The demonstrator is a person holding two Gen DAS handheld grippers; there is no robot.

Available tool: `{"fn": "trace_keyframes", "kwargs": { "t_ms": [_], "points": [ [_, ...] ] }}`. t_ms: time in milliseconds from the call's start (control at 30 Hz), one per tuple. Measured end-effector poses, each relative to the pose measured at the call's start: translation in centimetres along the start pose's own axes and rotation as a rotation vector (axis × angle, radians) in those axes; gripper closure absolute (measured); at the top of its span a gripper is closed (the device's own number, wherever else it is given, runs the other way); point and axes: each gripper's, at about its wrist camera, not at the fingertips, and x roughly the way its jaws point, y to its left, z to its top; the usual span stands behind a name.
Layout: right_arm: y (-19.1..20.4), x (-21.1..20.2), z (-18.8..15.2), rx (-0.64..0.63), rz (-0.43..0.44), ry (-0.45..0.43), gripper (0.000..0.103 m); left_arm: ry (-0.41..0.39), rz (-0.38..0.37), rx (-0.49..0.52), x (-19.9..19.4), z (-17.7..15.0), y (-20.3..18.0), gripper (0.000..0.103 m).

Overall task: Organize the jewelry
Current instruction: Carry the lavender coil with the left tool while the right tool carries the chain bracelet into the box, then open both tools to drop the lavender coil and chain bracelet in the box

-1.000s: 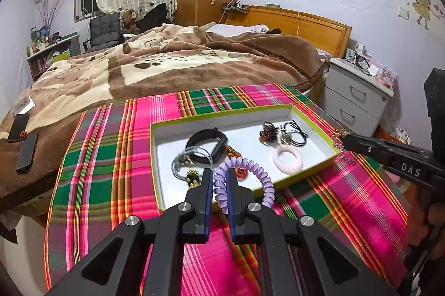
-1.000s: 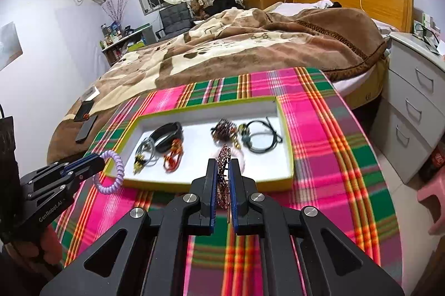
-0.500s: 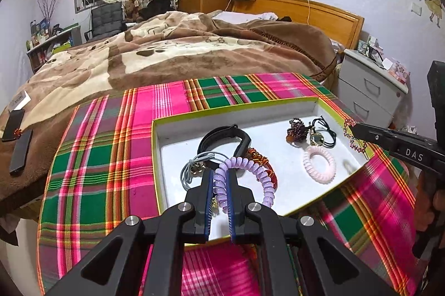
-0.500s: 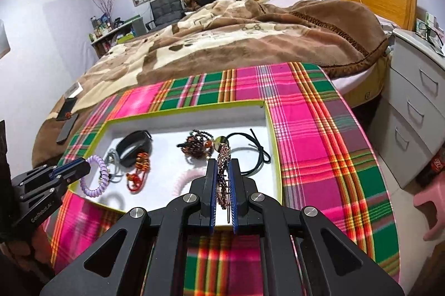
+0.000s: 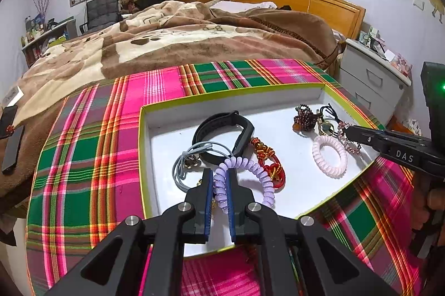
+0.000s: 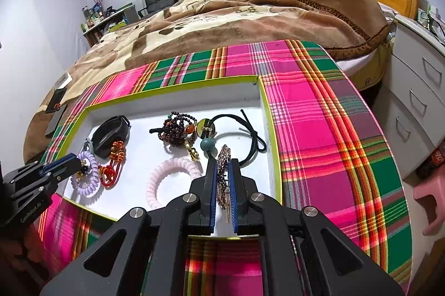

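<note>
A lilac coil tie (image 5: 244,176) is clamped by the left gripper (image 5: 220,179) over the tray's (image 5: 328,208) near-left floor. A beaded bracelet (image 6: 222,176) is pinched by the right gripper (image 6: 222,171) inside the near-right rim, beside bare white floor.

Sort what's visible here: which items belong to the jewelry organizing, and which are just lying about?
Job:
tray
purple coil tie in left gripper
beaded piece in right gripper
pink coil tie
black band
red cord

Lying about:
phones
blanket
nightstand
</note>
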Motion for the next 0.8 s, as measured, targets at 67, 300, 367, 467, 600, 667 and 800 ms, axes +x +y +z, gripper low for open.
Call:
{"fn": "trace_keyframes", "kwargs": {
  "t_ms": [67, 300, 367, 467, 600, 667, 800],
  "points": [
    [0.0, 0.0, 0.0, -0.004, -0.002, 0.001, 0.095, -0.001, 0.0, 0.004, 0.1, 0.0, -0.1, 0.094],
    [-0.3, 0.4, 0.1, 0.004, -0.004, 0.008, 0.094, 0.005, 0.0, 0.005, 0.4, 0.0, -0.3, 0.094],
    [-0.4, 0.4, 0.2, 0.005, 0.0, 0.009, 0.094, 0.005, 0.002, 0.008, 0.4, 0.1, -0.3, 0.094],
    [-0.4, 0.4, 0.2, 0.005, 0.001, 0.009, 0.091, 0.005, 0.012, 0.013, 0.5, 0.1, -0.5, 0.094],
    [-0.3, 0.1, 0.3, 0.0, 0.003, -0.001, 0.085, 0.002, 0.017, 0.012, 0.3, 0.0, -0.5, 0.094],
    [-0.2, -0.2, 0.2, -0.005, 0.0, -0.007, 0.085, -0.003, 0.019, 0.01, 0.0, 0.0, -0.4, 0.094],
    [0.3, -1.3, 0.0, -0.021, -0.006, -0.028, 0.079, -0.021, 0.025, 0.003, -0.8, -0.1, -0.3, 0.089]
  ]
}}
